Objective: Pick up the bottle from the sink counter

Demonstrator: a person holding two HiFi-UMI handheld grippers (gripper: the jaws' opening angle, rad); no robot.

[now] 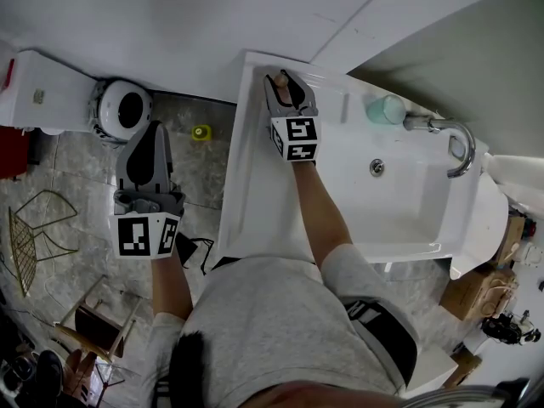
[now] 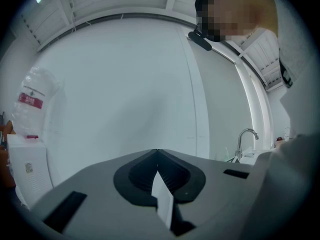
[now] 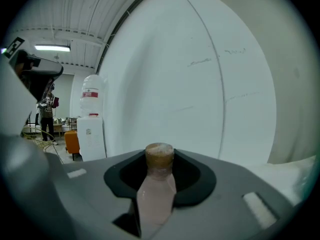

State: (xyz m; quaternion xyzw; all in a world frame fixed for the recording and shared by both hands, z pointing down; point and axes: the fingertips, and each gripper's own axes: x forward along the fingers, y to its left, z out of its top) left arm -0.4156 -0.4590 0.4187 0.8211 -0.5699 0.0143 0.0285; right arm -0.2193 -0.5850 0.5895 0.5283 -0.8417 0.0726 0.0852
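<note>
Clearly the right gripper (image 1: 286,87) has its jaws closed on the bottle (image 3: 157,189), which stands upright between them with its pale pink sides against both. The bottle's brown cap (image 3: 159,156) rises just above the jaw tips. In the head view it sits at the far left corner of the white sink counter (image 1: 255,185), close to the wall, and I cannot tell whether its base rests on the counter or is clear of it.

The left gripper (image 1: 151,134) hangs over the tiled floor (image 1: 195,177), well apart from the counter, and points level at the white wall. Its jaws are together, with nothing between them except a thin pale strip along the seam (possibly part of the gripper itself; I cannot tell).

Further right on the counter a teal cup (image 1: 387,109) stands beside the curved chrome faucet (image 1: 450,138), behind the basin (image 1: 399,202). A white water dispenser (image 1: 42,92) with its upturned jug (image 1: 123,109) stands against the wall to the left, and a small yellow object (image 1: 201,132) lies on the floor between it and the counter.
</note>
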